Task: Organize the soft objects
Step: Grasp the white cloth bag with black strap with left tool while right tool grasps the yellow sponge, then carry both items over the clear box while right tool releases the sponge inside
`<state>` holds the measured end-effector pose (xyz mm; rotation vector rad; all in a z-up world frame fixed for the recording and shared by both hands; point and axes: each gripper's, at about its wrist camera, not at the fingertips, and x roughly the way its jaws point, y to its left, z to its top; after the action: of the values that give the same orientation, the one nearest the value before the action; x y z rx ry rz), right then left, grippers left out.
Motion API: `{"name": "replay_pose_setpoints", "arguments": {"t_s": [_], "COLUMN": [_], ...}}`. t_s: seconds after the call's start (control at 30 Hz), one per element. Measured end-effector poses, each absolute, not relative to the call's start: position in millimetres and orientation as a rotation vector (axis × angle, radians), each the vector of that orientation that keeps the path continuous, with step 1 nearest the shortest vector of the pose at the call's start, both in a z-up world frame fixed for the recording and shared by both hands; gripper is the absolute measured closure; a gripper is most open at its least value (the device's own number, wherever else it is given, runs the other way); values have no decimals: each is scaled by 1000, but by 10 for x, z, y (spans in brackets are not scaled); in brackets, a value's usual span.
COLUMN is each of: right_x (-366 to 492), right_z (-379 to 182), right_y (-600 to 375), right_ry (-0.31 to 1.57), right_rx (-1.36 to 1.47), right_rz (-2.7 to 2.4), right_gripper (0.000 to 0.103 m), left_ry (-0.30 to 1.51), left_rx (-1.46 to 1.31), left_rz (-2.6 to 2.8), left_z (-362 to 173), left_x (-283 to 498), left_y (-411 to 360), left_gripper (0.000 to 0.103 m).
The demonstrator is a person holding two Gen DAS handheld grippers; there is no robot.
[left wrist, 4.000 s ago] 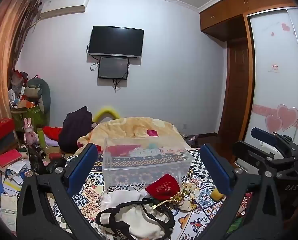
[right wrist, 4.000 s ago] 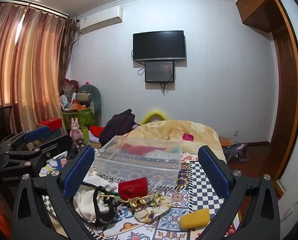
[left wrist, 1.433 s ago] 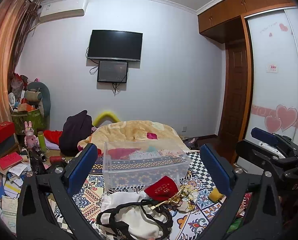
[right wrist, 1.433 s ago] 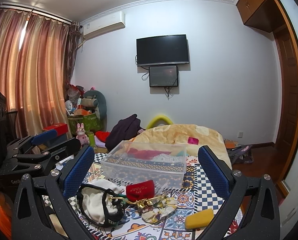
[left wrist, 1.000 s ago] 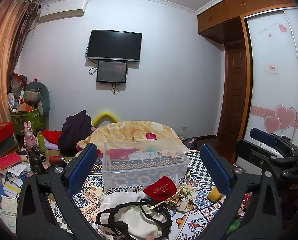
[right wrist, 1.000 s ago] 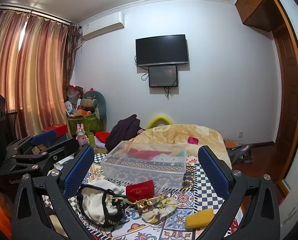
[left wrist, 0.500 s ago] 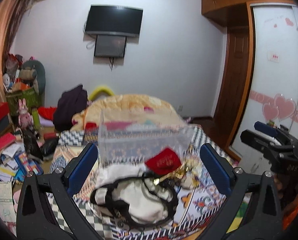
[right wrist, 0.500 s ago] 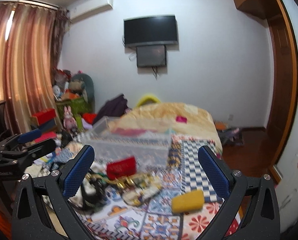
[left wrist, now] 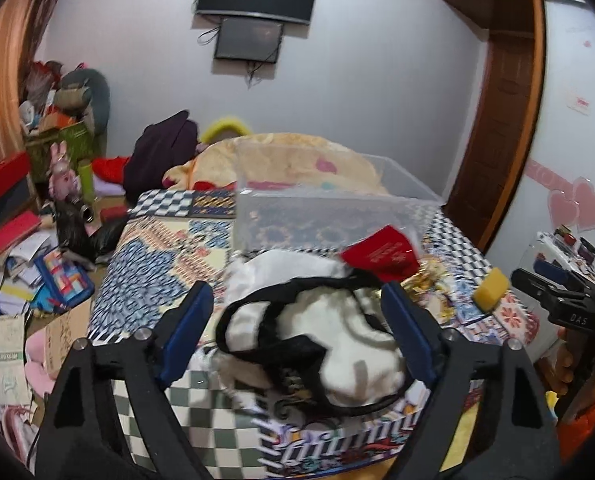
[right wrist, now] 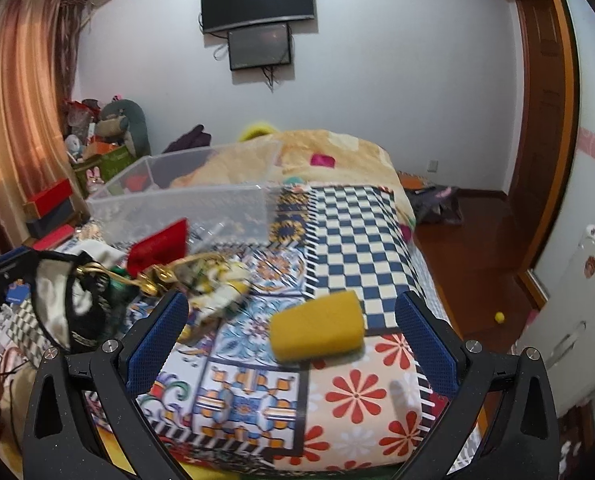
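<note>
Open claws point(left wrist: 297, 320) above patterned bedspread point(right wrist: 349, 232)

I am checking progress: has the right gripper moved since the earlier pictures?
Yes. The right gripper has come forward and down toward the yellow sponge, judged against the patterned bedspread.

Little can be read. In the left wrist view, the black body of the right gripper point(left wrist: 569, 304) carries pale letters that look like "DAS" (the start of the marking may be cut off). The red pouch point(left wrist: 381, 254) bears gold print, and the white tote bag point(right wrist: 63, 308) has blurred white lettering; neither is legible.
</note>
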<state>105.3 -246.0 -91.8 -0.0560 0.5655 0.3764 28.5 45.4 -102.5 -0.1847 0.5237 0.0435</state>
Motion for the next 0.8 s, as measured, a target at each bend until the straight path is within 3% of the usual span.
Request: {"name": "replay_pose_setpoints", "arguments": {"t_s": [0.33,0.43,0.5,0.8], "right_x": [1218,1259,1282,1204], "right_z": [-1176,-1245,-1279,-1148], "right_y": [-2495,-2471,-2476,-2452], "right_ry": [650,669,687,637], "right_rx": [-67,-77,-78,-62], "right_rz": [355,356,358,392], "right_gripper": [13,26,43,45], "left_ry": [598,595,589,547], "left_rx": [-192,-170,-164,-177], "left_rz": [28,35,40,23], "left_z": [-1256,-1261,-1256,-1082], "left_x": [394,391,382,332], "left_y": [512,486,481,474], "left_gripper": [59,72,81,90]}}
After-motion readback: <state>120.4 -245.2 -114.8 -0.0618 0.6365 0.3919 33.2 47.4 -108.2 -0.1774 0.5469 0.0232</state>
